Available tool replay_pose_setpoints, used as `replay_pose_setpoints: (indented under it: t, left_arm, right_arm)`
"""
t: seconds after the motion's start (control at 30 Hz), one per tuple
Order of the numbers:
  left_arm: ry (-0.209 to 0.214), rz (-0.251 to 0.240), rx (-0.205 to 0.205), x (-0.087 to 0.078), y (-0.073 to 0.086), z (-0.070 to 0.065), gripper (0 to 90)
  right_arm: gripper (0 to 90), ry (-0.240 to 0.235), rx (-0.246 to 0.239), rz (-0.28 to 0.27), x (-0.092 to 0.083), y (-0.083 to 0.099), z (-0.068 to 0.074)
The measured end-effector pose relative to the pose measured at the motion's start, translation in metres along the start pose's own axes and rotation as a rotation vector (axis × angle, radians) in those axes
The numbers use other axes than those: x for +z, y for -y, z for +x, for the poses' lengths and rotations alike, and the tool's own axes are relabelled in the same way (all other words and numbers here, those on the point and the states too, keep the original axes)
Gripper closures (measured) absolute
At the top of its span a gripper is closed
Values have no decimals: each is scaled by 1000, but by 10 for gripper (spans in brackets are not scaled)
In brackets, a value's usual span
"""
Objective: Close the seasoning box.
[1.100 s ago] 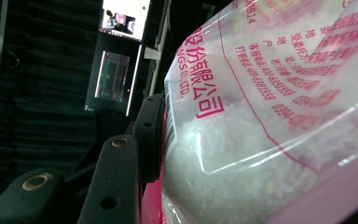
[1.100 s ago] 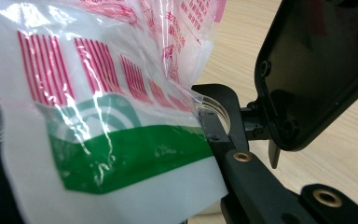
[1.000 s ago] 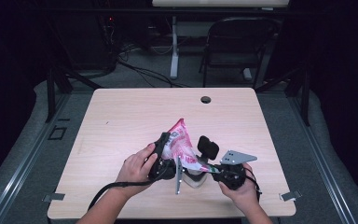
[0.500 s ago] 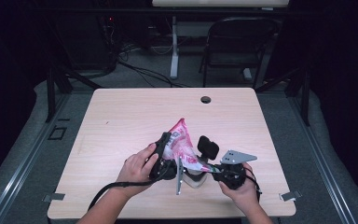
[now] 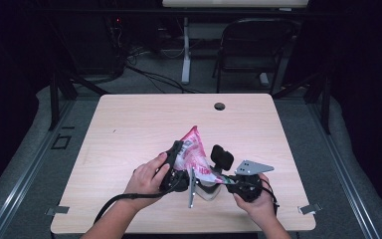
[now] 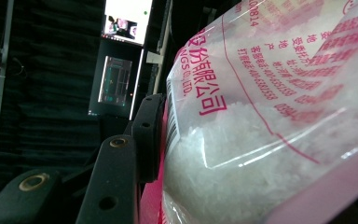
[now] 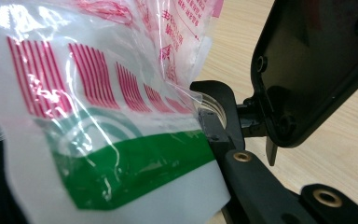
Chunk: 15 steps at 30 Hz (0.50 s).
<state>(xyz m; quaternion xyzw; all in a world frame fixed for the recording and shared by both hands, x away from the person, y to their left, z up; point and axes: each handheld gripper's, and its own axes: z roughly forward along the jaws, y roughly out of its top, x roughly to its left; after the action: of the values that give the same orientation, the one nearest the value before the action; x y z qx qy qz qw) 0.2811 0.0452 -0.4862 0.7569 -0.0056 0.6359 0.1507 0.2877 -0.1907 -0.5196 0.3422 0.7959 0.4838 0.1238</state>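
Plastic bag [image 5: 195,154], clear with pink print and a green band, holds white granules; it stands lifted just above the table [image 5: 129,129], lower centre of the high view. Left gripper [image 5: 175,167] jaws are part spread, pinching the bag's filled side. Right gripper [image 5: 218,172] jaws are pressed together on the bag's lower edge.

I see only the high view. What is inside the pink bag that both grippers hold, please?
Observer: The left gripper view shows white grains inside the bag.
Operator: Does the left gripper really touch it?
Observer: Yes, one black pad of the left gripper presses on its side.
Operator: And at the right gripper?
Observer: The right gripper pinches clear film, beside a green band printed on the bag.
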Motion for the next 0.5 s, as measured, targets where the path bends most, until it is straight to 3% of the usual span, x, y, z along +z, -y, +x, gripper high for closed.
replay_pose_setpoints:
  t: [0.5]
  left_arm:
    - [-5, -7, 7, -1, -3, 1, 608]
  right_arm:
    - [897, 4, 4, 3, 0, 0, -1]
